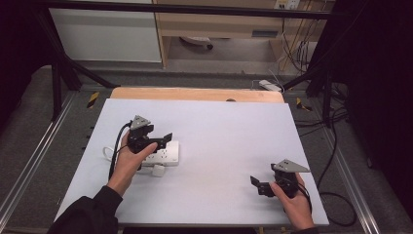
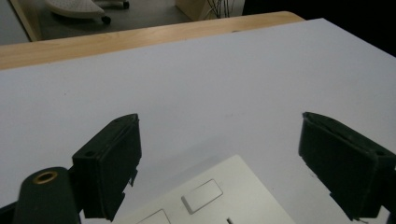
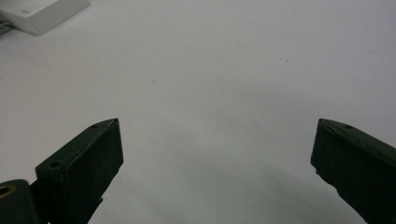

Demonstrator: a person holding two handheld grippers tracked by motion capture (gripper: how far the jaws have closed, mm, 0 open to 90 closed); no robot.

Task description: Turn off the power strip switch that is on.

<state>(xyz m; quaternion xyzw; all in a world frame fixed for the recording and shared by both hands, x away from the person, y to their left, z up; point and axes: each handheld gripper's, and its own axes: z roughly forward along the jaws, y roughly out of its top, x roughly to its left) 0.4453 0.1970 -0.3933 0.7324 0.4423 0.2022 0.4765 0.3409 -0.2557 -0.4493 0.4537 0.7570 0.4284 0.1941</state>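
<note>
A white power strip point(image 1: 166, 153) lies on the left part of the white table sheet point(image 1: 219, 141), with a white plug block point(image 1: 158, 170) against its near side and a white cord point(image 1: 105, 153) looping off to the left. My left gripper point(image 1: 167, 138) hovers just over the strip's top. In the left gripper view that gripper point(image 2: 219, 121) stands open, and the strip's face with its switches point(image 2: 205, 200) shows below the gap, untouched by the pads. My right gripper point(image 1: 256, 183) rests at the near right, open point(image 3: 217, 123) over bare sheet. One corner of the strip point(image 3: 42, 14) shows far off.
A bare wooden strip of tabletop point(image 1: 195, 93) runs along the far edge of the sheet. Black frame bars point(image 1: 63, 73) stand at both back corners. On the floor beyond lie another white power strip point(image 1: 270, 85) and cables point(image 1: 336, 146) trailing down the right side.
</note>
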